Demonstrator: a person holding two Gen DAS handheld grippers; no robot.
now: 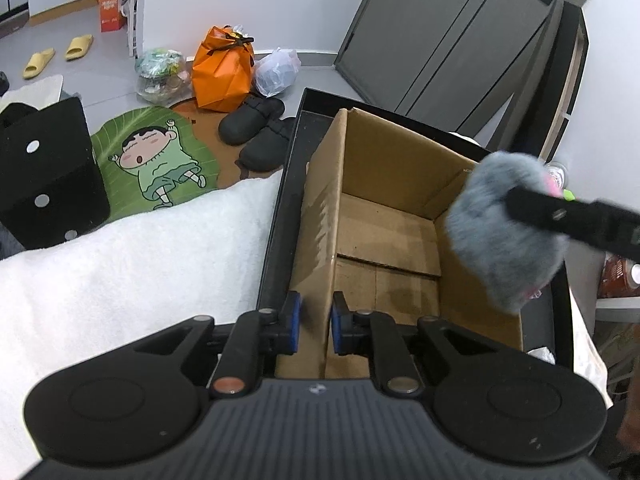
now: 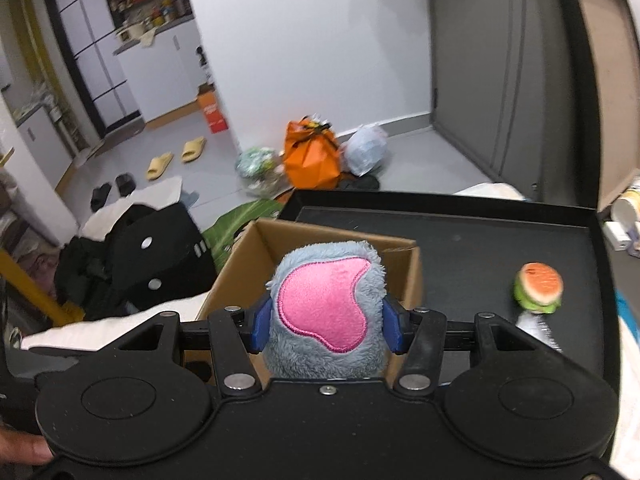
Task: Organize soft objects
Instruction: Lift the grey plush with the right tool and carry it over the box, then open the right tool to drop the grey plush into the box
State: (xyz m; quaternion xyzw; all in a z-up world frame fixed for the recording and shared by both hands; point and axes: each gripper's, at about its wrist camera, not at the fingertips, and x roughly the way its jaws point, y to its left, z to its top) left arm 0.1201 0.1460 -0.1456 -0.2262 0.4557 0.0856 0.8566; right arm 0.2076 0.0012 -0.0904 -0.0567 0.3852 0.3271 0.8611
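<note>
A fluffy grey-blue plush toy (image 2: pixel 328 304) with a pink felt patch hangs upright above an open, empty cardboard box (image 1: pixel 384 216) — perhaps an ear. A small burger-shaped toy (image 2: pixel 539 287) lies on the black tray (image 2: pixel 480 240) — well apart.

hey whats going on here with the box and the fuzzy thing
A person works two handheld grippers. The left gripper is shut on the near wall of the cardboard box, which sits in a black tray. The right gripper is shut on a grey plush with a pink patch, above the box's edge. The box looks empty. A small burger toy lies on the tray.
</note>
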